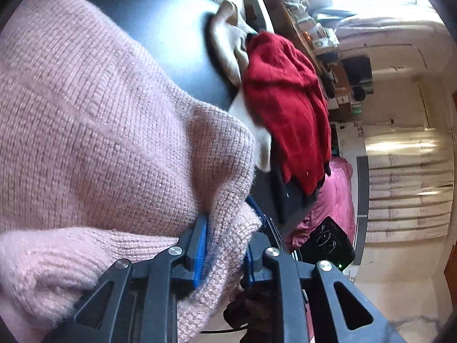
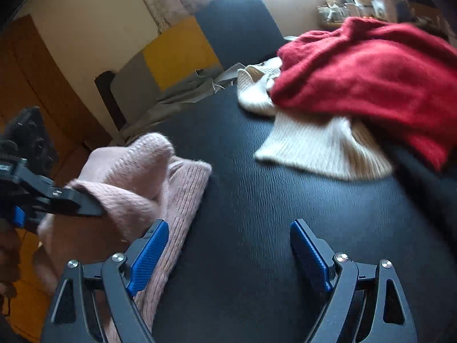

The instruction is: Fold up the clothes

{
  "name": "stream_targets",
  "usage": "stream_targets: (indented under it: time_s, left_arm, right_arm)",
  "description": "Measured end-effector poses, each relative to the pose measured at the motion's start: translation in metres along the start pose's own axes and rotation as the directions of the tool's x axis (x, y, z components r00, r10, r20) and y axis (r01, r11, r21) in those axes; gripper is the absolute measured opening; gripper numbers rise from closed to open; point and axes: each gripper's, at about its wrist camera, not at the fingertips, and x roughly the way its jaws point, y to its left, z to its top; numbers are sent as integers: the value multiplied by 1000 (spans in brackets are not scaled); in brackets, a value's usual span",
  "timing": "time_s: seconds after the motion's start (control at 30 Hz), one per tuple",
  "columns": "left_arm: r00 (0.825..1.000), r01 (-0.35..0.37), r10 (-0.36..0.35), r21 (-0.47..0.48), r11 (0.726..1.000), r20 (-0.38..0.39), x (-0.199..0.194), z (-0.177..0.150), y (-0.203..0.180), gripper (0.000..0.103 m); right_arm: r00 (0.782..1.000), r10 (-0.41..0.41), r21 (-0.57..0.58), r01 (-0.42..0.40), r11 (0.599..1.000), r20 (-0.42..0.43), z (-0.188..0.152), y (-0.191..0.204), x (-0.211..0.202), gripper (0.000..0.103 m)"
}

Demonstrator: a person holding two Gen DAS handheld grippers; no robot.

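Left tongs point(image 1: 228, 223) closed on a bunched fold of the pink sweater point(image 1: 100, 114), blue pads pressing knit from both sides, fabric spilling out over and under them. Right tongs point(image 2: 228, 224) spread wide and empty, with nothing between the pads but bare black worktop point(image 2: 251, 188).

Everything below placed from the pink sweater. Lies heaped at the near edge of the worktop, partly draped off it. Ribbed edge stretches straight away from the right wrist camera, so its long axis runs roughly parallel to the right fingers, not across them. Right tongs sit just beside that ribbed edge, on its bare-worktop side; the nearer blue pad point(image 2: 148, 254) overlaps the knit in the view, though whether it is touching cannot be told. The other pad stands well clear over the worktop. Beyond the sweater, across a stretch of open surface, a red sweater point(image 2: 357, 71) piled on a cream ribbed one point(image 2: 314, 148); well apart, no tangle with the pink knit.

Judged from this: a fold under way, one side pinched, the other not yet taken. Free hand clearly the nearer one to the loose ribbed edge. To take it, likely a sideways shift toward the sweater, so that the edge passes between the pads rather than alongside them. Grabbing along the long axis risks catching only fuzz, or two layers at once. Soft, slack knit, likely to sag and stretch from a single pinch.
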Motion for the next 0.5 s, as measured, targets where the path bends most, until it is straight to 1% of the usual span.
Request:
stream_targets:
  time_s: [0.07,0.13,0.17,0.2,0.23,0.3,0.37,0.43,0.5]
  left_arm:
    - [1000,9,-9,2,1000,-22,-5,-7,-7,26]
    - [999,21,-21,14,1000,-25,-14,-12,-16,30]
    - [999,31,-30,27,999,-24,-21,-16,-22,39]
    - [998,57,-56,33,998,-25,-27,-19,-26,44]
    - [997,77,-76,35,996,-26,-32,-21,-29,44]
    - [991,130,-127,76,989,-40,-49,-29,-42,46]
    - [986,167,-166,140,976,-23,-73,-37,-49,46]
    - [976,208,-215,204,957,14,-101,-40,-47,47]
    - [970,204,-227,224,953,86,-128,-42,-27,47]
  right_arm:
    - [1000,4,4,-4,1000,3,-7,5,-10,88]
    - [1000,1,-4,-1,1000,2,-14,4,-18,88]
    - [1000,-3,-8,3,1000,-1,-16,4,-19,88]
    - [1000,-7,-9,7,1000,-3,-19,4,-24,88]
    - [1000,-12,-10,12,1000,-5,-22,4,-30,88]
    - [1000,-24,-12,24,1000,-6,-27,5,-41,88]
    - [999,-42,-15,42,999,-5,-29,6,-52,88]
    - [998,-61,-27,61,998,3,-29,10,-63,88]
    - [997,-71,-50,72,996,22,-29,17,-79,88]
